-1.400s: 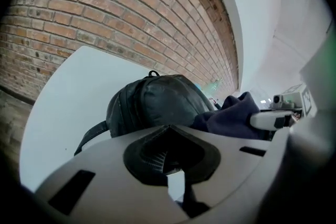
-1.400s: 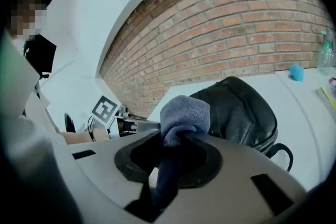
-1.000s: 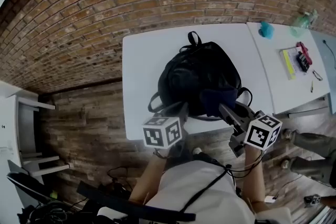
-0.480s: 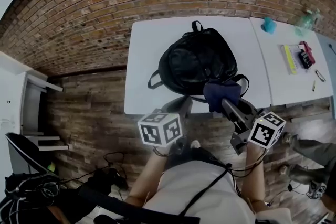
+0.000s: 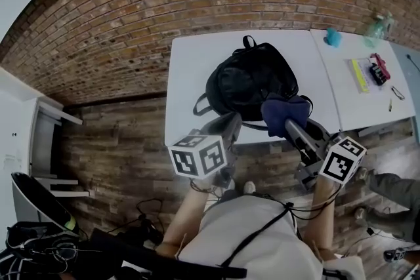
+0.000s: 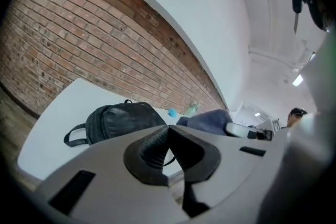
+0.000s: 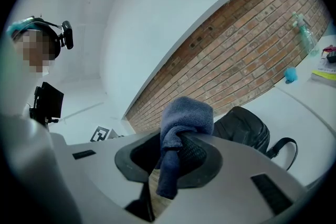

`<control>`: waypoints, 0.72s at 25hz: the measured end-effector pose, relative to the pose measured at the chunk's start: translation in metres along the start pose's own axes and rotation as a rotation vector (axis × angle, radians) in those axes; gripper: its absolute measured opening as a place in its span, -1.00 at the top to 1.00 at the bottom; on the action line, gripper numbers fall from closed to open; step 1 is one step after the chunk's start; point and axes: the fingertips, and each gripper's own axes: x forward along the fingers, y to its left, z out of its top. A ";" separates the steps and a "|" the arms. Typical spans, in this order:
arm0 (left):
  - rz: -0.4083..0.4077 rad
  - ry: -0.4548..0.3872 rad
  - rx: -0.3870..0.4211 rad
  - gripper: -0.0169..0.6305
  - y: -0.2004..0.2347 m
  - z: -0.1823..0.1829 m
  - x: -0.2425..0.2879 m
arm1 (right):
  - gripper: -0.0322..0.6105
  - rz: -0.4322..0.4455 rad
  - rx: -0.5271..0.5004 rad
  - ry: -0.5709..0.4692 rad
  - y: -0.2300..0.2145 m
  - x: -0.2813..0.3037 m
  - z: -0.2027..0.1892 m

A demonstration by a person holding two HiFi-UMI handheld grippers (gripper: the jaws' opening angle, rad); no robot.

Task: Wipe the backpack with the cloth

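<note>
Head view: right gripper (image 5: 289, 126) jaws pinch cloth (image 5: 286, 111) near backpack (image 5: 252, 78), left gripper (image 5: 227, 123) jaws pressed together, bottle (image 5: 379, 25) well apart.

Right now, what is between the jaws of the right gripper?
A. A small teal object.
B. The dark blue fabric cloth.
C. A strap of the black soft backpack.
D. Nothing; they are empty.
B: the right gripper view shows the right gripper with its jaws closed on the dark blue cloth, while the black backpack lies beyond it on the white table.
</note>
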 end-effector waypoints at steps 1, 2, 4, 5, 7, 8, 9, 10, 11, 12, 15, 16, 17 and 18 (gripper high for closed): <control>-0.008 0.005 0.000 0.94 0.000 0.000 -0.001 | 0.67 0.000 -0.002 0.004 0.002 0.002 -0.001; -0.014 0.012 0.001 0.94 -0.001 -0.001 -0.002 | 0.67 0.000 0.000 0.007 0.004 0.003 -0.003; -0.028 0.022 0.003 0.94 -0.003 -0.003 -0.003 | 0.67 -0.005 0.006 0.013 0.007 0.006 -0.006; -0.036 0.025 0.004 0.94 -0.004 -0.004 -0.004 | 0.67 -0.008 0.005 0.016 0.007 0.007 -0.007; -0.045 0.031 0.003 0.94 -0.004 -0.007 -0.006 | 0.67 -0.014 -0.003 0.023 0.009 0.009 -0.009; -0.047 0.032 0.003 0.94 -0.004 -0.008 -0.007 | 0.67 -0.015 -0.008 0.025 0.011 0.009 -0.009; -0.047 0.032 0.002 0.94 -0.004 -0.009 -0.008 | 0.67 -0.015 -0.011 0.027 0.012 0.009 -0.010; -0.047 0.031 0.002 0.94 -0.004 -0.009 -0.009 | 0.67 -0.014 -0.012 0.029 0.013 0.009 -0.010; -0.046 0.030 0.002 0.94 -0.004 -0.009 -0.010 | 0.67 -0.014 -0.012 0.031 0.014 0.009 -0.011; -0.045 0.028 0.002 0.94 -0.004 -0.009 -0.010 | 0.67 -0.014 -0.012 0.032 0.014 0.008 -0.012; -0.041 0.026 0.003 0.94 -0.003 -0.010 -0.012 | 0.67 -0.013 -0.012 0.036 0.014 0.008 -0.014; -0.040 0.026 0.003 0.94 -0.002 -0.010 -0.013 | 0.67 -0.014 -0.014 0.038 0.015 0.009 -0.014; -0.038 0.026 0.002 0.94 -0.001 -0.010 -0.014 | 0.67 -0.015 -0.016 0.040 0.015 0.010 -0.015; -0.038 0.026 0.002 0.94 0.000 -0.009 -0.014 | 0.67 -0.016 -0.018 0.041 0.016 0.011 -0.015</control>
